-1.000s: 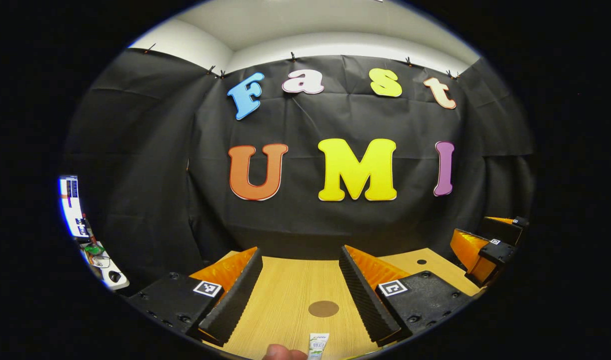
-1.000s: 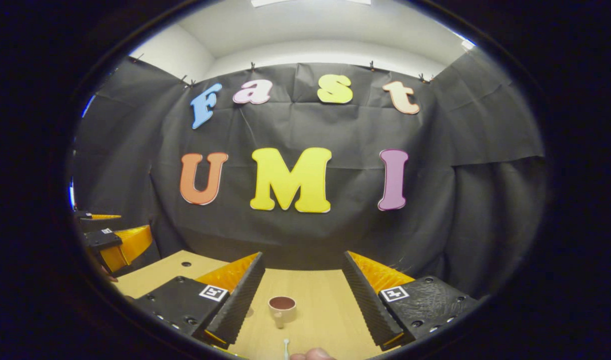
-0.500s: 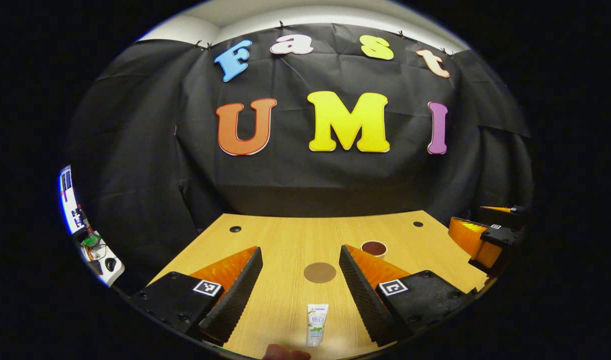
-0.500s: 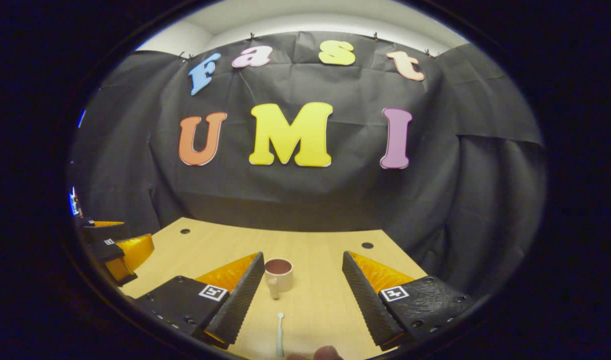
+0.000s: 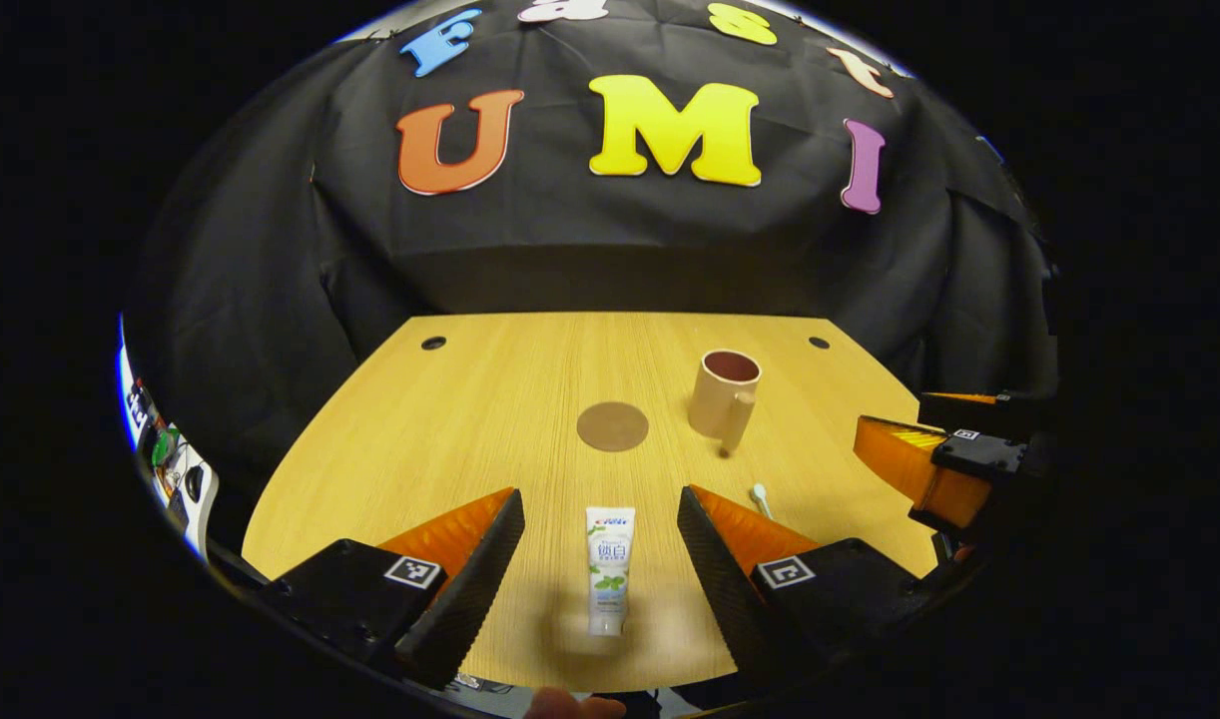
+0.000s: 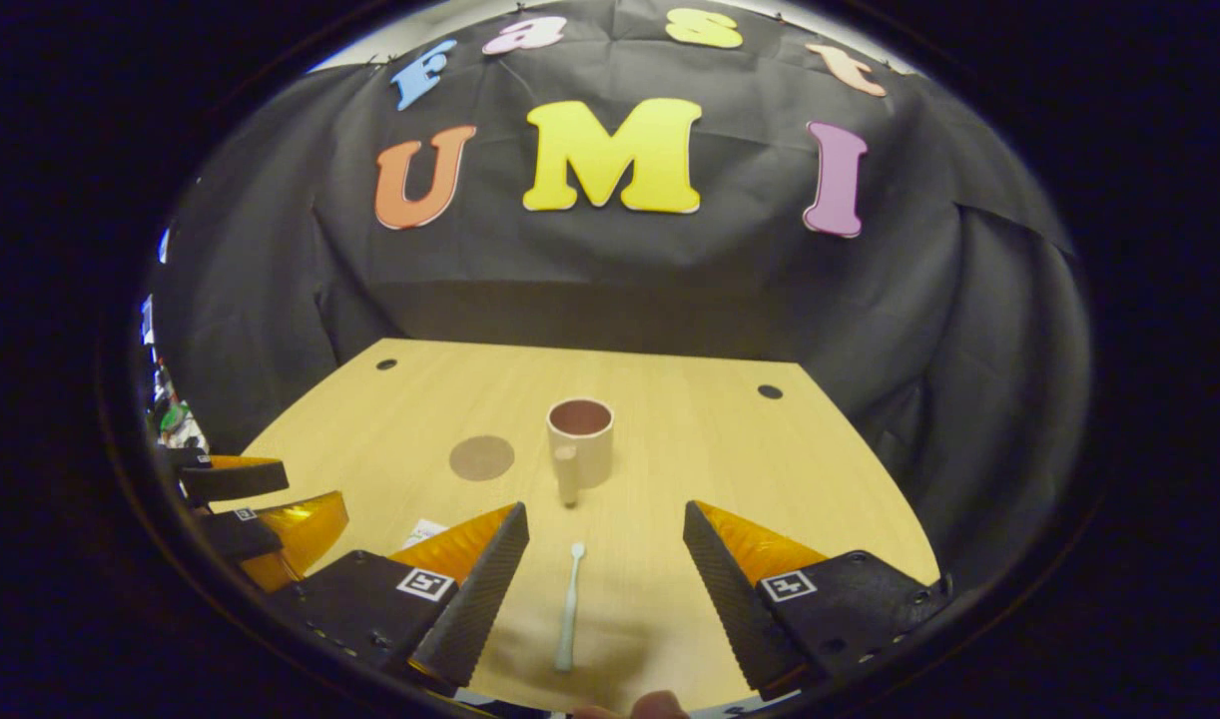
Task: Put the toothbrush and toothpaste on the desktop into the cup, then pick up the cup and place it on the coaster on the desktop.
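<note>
A white toothpaste tube (image 5: 608,569) lies on the wooden desktop (image 5: 470,419), right between the fingers of my open left gripper (image 5: 600,544), which hovers above it. Farther off sit a round brown coaster (image 5: 612,426) and a beige cup (image 5: 724,393) with its handle toward me. In the right gripper view, a pale toothbrush (image 6: 569,607) lies lengthwise between the fingers of my open right gripper (image 6: 602,549). The cup (image 6: 579,443) stands beyond it, with the coaster (image 6: 481,457) to its left. A corner of the toothpaste (image 6: 425,529) peeks past the left finger.
The right gripper (image 5: 944,459) shows at the right edge of the left gripper view, and the left gripper (image 6: 261,509) at the left edge of the right gripper view. The desktop has cable holes (image 5: 433,343) near its far corners. Black cloth walls stand close behind.
Both cameras have tilted downward, bringing the desktop, cup, coaster, toothpaste and toothbrush fully into view. Both grippers stay open.
</note>
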`<state>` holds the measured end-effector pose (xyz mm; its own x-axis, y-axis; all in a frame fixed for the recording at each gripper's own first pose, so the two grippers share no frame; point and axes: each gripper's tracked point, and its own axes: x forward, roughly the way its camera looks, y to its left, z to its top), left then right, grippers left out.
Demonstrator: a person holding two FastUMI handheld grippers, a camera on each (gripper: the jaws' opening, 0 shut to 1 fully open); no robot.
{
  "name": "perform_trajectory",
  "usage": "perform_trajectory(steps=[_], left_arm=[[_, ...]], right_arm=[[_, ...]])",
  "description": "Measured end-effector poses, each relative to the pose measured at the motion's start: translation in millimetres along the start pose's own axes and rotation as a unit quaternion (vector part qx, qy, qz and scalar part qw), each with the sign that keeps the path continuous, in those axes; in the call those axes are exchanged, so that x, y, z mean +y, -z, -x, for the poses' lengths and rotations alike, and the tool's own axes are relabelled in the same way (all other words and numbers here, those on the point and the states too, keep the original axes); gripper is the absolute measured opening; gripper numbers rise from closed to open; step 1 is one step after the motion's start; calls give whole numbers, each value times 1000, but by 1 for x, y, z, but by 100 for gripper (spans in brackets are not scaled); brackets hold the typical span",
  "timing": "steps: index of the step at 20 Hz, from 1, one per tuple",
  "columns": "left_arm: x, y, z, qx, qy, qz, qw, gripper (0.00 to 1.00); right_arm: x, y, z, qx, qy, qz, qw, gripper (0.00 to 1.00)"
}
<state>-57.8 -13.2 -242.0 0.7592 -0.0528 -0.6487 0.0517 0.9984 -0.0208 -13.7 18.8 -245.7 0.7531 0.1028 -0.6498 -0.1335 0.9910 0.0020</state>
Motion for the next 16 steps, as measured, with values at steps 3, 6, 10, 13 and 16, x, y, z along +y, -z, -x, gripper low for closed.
perform_trajectory(steps=[3,6,10,13,16], left_arm=[[-7,26,-8,48,9,4,999,99],[-10,56,-17,90,15,7,996,99],[-8,81,-29,128,13,12,992,99],[-2,91,-41,146,5,7,989,99],[-2,99,-51,164,8,5,986,99]], right_arm=[[5,25,-14,43,-4,5,999,98],[14,52,-29,91,-17,6,996,95],[21,79,-44,140,-21,4,990,95],[23,95,-56,168,-18,5,986,95],[24,108,-64,194,-10,-2,981,95]])
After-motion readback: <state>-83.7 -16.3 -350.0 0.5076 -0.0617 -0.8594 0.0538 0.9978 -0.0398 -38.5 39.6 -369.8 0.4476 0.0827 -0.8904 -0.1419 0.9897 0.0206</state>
